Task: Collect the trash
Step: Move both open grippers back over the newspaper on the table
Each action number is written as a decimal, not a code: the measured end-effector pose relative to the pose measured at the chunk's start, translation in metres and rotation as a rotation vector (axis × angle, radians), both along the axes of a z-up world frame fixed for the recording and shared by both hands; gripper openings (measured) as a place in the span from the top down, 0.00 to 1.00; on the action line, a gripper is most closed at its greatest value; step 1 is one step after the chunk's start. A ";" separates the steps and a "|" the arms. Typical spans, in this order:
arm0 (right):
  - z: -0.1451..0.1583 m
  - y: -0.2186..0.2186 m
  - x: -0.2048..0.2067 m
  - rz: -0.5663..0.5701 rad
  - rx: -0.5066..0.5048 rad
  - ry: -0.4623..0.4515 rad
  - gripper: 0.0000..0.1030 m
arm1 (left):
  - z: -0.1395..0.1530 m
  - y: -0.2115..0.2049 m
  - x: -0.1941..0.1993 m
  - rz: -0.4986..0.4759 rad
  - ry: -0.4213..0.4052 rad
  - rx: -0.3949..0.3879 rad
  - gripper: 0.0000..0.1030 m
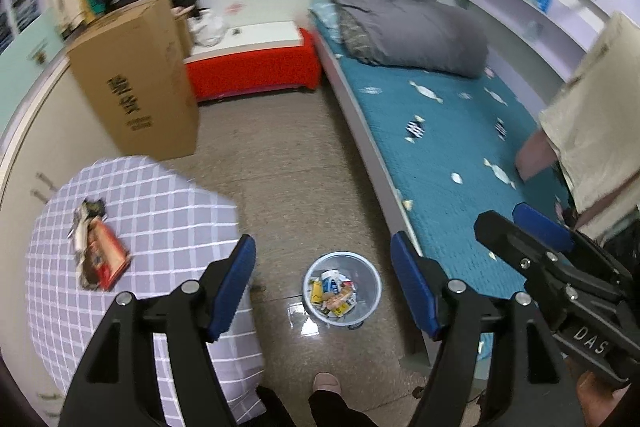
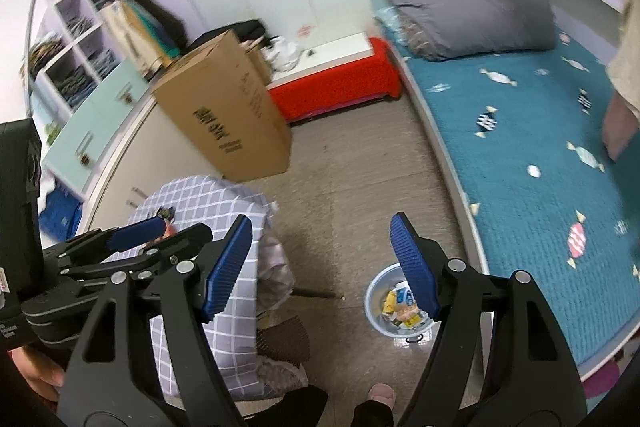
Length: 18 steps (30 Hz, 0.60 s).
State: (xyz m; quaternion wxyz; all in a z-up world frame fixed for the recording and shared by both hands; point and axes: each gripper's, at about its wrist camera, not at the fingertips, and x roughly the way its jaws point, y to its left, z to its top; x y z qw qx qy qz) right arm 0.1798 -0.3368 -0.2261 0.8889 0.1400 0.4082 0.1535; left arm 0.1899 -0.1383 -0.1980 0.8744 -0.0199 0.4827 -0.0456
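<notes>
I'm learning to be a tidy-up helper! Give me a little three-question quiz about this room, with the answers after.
1. True or false: the bin on the floor already has wrappers in it.
2. Where is trash still waiting? A) on the checked tablecloth B) on the blue bed C) on the red bench
3. Fill in: the left gripper is holding ____.

Key: 1 true. 2 A: the red packet and scraps lie on the cloth. 3 nothing; its fingers stand open and empty, above the bin.

Black fingers (image 1: 232, 291) with ribbed blue pads
</notes>
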 end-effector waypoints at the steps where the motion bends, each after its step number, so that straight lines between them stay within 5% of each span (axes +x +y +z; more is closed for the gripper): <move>1: -0.001 0.009 0.000 0.019 0.000 0.003 0.31 | 0.000 0.012 -0.003 0.027 0.002 0.000 0.33; 18: -0.029 0.194 0.040 0.289 0.010 0.096 0.31 | -0.028 0.226 -0.020 0.381 0.089 -0.012 0.33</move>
